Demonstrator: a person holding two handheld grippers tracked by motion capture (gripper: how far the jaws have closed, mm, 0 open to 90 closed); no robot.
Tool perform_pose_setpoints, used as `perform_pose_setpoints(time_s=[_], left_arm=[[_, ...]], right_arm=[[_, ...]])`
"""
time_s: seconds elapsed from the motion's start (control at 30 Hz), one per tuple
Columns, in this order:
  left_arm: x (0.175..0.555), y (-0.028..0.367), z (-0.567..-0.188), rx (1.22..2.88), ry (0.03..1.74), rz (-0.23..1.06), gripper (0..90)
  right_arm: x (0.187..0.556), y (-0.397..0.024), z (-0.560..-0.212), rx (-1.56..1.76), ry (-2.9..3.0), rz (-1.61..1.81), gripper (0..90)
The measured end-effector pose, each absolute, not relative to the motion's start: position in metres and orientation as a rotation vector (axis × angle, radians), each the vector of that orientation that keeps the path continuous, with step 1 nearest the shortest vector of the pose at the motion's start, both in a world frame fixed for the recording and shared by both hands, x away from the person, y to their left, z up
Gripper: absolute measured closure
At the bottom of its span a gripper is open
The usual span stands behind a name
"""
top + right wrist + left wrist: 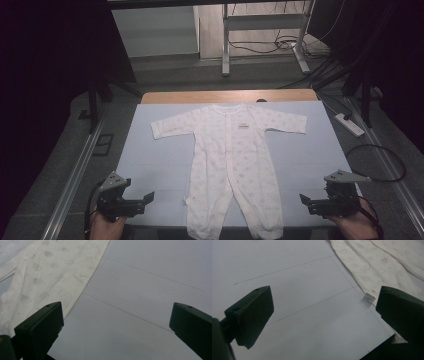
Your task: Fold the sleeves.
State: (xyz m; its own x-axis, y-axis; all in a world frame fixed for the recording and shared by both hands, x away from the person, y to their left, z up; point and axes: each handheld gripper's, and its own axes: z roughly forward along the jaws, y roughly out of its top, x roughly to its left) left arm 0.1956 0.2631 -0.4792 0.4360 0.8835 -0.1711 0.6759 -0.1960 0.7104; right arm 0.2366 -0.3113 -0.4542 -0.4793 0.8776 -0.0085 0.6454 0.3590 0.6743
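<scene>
A white patterned baby romper (231, 160) lies flat on the pale blue mat (155, 160), sleeves spread, legs pointing toward the near edge. My left gripper (146, 199) hovers at the near left corner, jaws open with nothing between them. In the left gripper view the romper's leg (374, 267) and a small care tag (369, 298) lie just beyond the right jaw. My right gripper (306, 201) sits at the near right corner, also open and empty. In the right gripper view the other leg (47, 275) lies past the left jaw.
The mat covers a wooden table (225, 96). Faint pencil lines (312, 305) mark rectangles on the mat. Beyond the table stand a white desk frame (262, 35), floor cables (280, 47) and a power strip (350, 125). Dark stands flank both sides.
</scene>
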Motion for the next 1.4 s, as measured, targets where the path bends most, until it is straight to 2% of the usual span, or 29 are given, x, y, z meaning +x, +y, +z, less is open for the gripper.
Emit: perform_pose_setpoints(time_s=[1.03,1.4], left_arm=[[0.198,0.2648,-0.4795,1.942,1.334,0.325,1.1],[0.2043,0.2622,-0.475,1.934,1.286,0.333,0.0]], right_arm=[[0.2372,-0.31,-0.455,1.316,2.295,0.876,0.0],[0.2373,-0.3099,-0.4552,1.306,2.304,0.881,0.0]])
